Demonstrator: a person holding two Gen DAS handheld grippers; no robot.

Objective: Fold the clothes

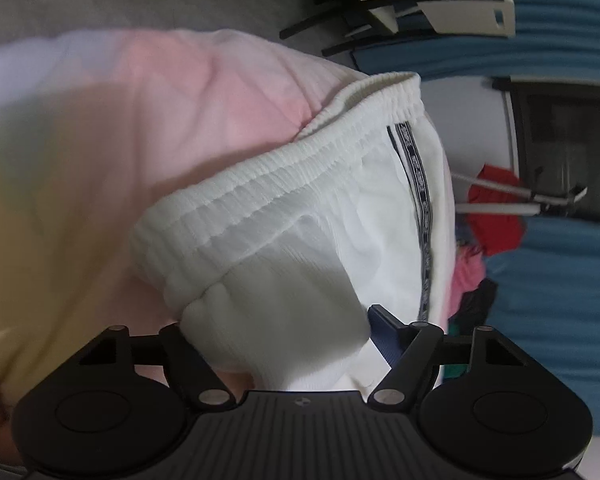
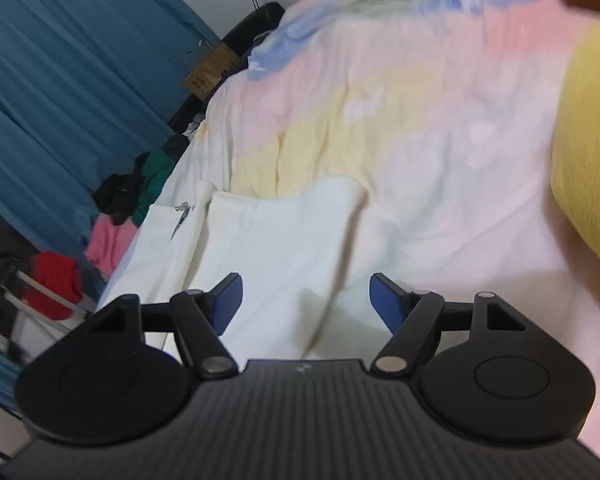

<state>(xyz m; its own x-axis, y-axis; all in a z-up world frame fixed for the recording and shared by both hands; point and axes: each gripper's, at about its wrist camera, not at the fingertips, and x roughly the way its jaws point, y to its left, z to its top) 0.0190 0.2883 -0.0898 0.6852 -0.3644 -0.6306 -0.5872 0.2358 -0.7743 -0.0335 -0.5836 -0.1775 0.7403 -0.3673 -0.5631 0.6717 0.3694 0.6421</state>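
Observation:
White track pants [image 1: 300, 216] with an elastic waistband and a black side stripe lie on a pastel bedspread [image 1: 140, 128]. My left gripper [image 1: 284, 332] has a bunched fold of the waistband between its fingers, which hides the left pad; the blue right pad [image 1: 384, 332] shows beside the cloth. In the right wrist view the white pants [image 2: 276, 248] lie flat on the bedspread [image 2: 420, 120]. My right gripper [image 2: 306, 300] is open just above them, with both blue pads apart and nothing between them.
A pile of red, pink, green and black clothes [image 2: 112, 216] sits at the bed's left edge by a blue curtain [image 2: 60, 80]. A yellow sleeve [image 2: 588, 152] is at the right. A drying rack [image 1: 520, 200] and chair legs [image 1: 380, 12] stand beyond the bed.

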